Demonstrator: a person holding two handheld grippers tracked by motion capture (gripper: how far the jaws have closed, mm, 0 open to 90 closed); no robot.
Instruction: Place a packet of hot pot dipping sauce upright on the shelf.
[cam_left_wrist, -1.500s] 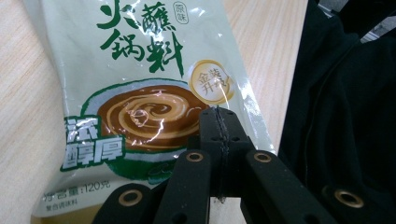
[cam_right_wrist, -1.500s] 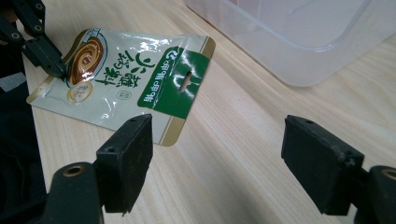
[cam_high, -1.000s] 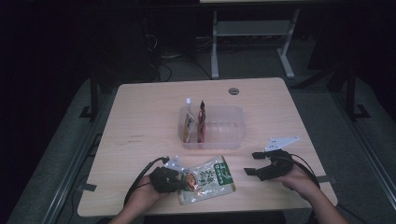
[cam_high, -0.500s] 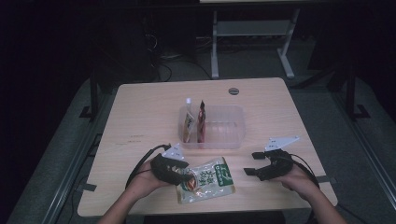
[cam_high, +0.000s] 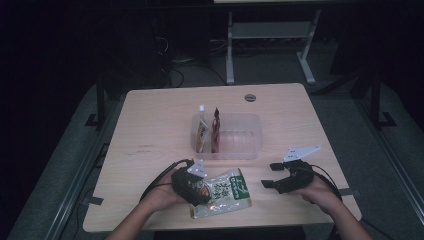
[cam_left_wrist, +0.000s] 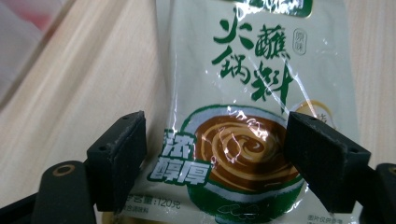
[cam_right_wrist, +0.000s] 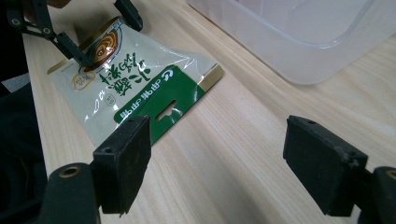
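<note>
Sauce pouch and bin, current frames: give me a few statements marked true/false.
1. The sauce pouch lies flat on the table. True.
2. The left tool is clamped shut on the pouch. False: its jaws stand apart on either side of the printed bowl, having just been opening, with the pouch lying between them and neither pad pressing on it.
3. The clear bin holds upright packets at its left end. True.
4. The right tool holds a packet. False: its jaws are open with bare tabletop between them.
5. The pouch sits inside the bin. False: it lies on the table, on the person's side of the bin.
</note>
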